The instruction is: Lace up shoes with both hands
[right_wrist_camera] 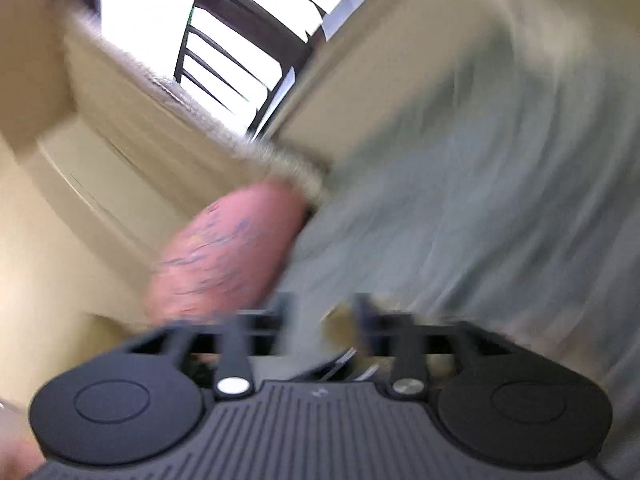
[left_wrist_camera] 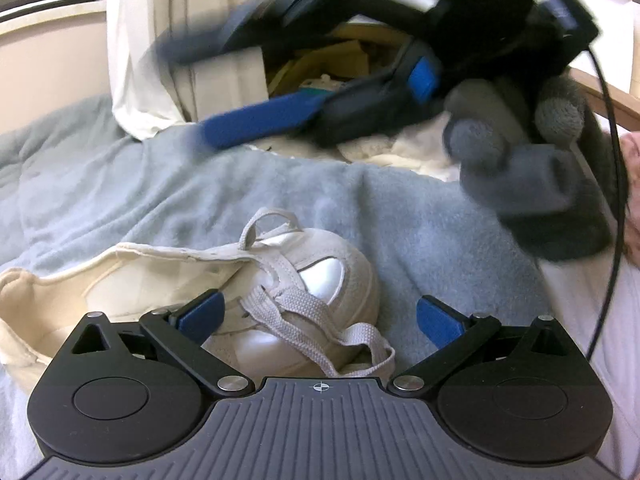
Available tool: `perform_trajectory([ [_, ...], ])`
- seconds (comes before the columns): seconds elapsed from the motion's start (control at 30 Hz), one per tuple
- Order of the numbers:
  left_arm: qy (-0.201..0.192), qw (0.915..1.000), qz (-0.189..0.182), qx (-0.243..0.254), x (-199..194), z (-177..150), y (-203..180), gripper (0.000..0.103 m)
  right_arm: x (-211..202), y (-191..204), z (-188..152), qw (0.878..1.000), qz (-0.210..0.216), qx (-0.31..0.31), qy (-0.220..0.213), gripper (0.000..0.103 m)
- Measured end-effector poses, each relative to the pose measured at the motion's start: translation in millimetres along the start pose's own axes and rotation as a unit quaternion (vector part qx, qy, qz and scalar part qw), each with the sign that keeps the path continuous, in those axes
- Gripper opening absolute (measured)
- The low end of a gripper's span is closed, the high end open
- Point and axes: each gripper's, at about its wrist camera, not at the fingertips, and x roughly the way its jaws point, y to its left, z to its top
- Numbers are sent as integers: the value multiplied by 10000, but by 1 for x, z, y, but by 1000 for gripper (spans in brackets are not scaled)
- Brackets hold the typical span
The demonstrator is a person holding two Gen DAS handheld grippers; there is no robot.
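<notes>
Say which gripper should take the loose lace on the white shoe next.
Left, probably. The left gripper is open right over the white shoe and its lace. The right gripper is raised beyond it, blurred, facing elsewhere.

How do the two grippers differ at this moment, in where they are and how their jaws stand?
The left gripper sits low with its jaws wide apart around the white shoe and its grey lace; the right gripper is raised above the blue blanket, away from the shoe. The left is sharp, the right motion-blurred; its jaws are spread too. Both have blue pads and hold nothing.
</notes>
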Motion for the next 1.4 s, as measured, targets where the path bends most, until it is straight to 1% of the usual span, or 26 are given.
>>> perform_trajectory([
  [0.03, 7, 10000, -12, -15, 1, 1, 2, 103, -3, 11, 1, 9977, -260, -605, 137, 63],
  [0.07, 18, 10000, -21, -25, 3, 2, 4, 103, -1, 25, -1, 9890, -569, -1305, 388, 55],
  [0.1, 25, 10000, -26, -36, 0, 1, 4, 103, 5, 41, -7, 9715, -912, -2088, 645, 42],
  [0.13, 26, 10000, -26, -44, -7, -2, 1, 103, 13, 57, -16, 9449, -1182, -2906, 934, 36],
  [0.2, 47, 10000, -28, -11, -26, -11, -13, 103, 33, 80, -38, 8780, -1479, -4318, 1438, 18],
  [0.23, 68, 10000, -37, 41, -28, -12, -14, 103, 41, 87, -47, 8514, -1493, -4779, 1563, 16],
  [0.27, 90, 9999, -48, 94, -29, -12, -14, 103, 47, 92, -54, 8349, -1468, -5040, 1655, 16],
  [0.33, 140, 9997, -65, 193, -31, -12, -13, 103, 58, 98, -63, 8142, -1368, -5329, 1852, 16],
  [0.37, 161, 9996, -71, 233, -31, -12, -13, 103, 62, 101, -68, 7985, -1316, -5542, 1949, 18],
  [0.4, 174, 9995, -86, 255, -29, -11, -12, 103, 65, 104, -76, 7727, -1292, -5864, 2057, 18],
  [0.5, 194, 9995, -115, 235, -26, -8, -8, 103, 74, 109, -104, 6722, -1312, -6887, 2380, 19],
  [0.6, 214, 9995, -105, 224, -23, -6, -6, 103, 81, 107, -121, 5980, -1054, -7450, 2761, 19],
  [0.67, 222, 9994, -101, 230, -22, -6, -6, 103, 88, 104, -131, 5431, -913, -7814, 2933, 19],
  [0.7, 228, 9994, -102, 237, -22, -6, -6, 103, 92, 103, -135, 5225, -891, -7942, 2972, 18],
  [0.73, 230, 9994, -104, 236, -22, -5, -5, 103, 96, 102, -136, 5090, -845, -8002, 3056, 17],
  [0.8, 229, 9994, -116, 210, -21, -5, -4, 103, 104, 103, -136, 4960, -758, -8024, 3232, 14],
  [0.87, 228, 9995, -124, 177, -19, -5, -1, 103, 114, 101, -135, 4878, -758, -8004, 3402, 13],
  [0.93, 231, 9995, -134, 169, -17, -4, 1, 103, 124, 99, -132, 4876, -879, -7921, 3564, 13],
  [1.03, 223, 9995, -139, 161, -13, -4, 5, 103, 133, 103, -129, 5003, -1046, -7764, 3686, 14],
  [1.07, 225, 9995, -150, 171, -12, -3, 6, 103, 132, 103, -132, 4919, -1046, -7842, 3634, 19],
  [1.13, 230, 9994, -172, 193, -9, -3, 9, 103, 124, 101, -143, 4567, -954, -8193, 3334, 30],
  [1.17, 234, 9993, -182, 208, -7, -3, 10, 103, 121, 101, -146, 4466, -933, -8335, 3118, 47],
  [1.2, 243, 9993, -183, 234, -6, -3, 10, 103, 119, 100, -148, 4396, -916, -8431, 2957, 56],
  [1.23, 248, 9992, -176, 241, -5, -3, 12, 103, 121, 99, -145, 4433, -906, -8409, 2968, 57],
  [1.37, 277, 9993, -176, 178, 2, -2, 19, 103, 134, 94, -130, 4757, -727, -8173, 3169, 54],
  [1.4, 294, 9992, -166, 200, 4, -2, 19, 103, 134, 92, -127, 4768, -633, -8158, 3210, 52],
])
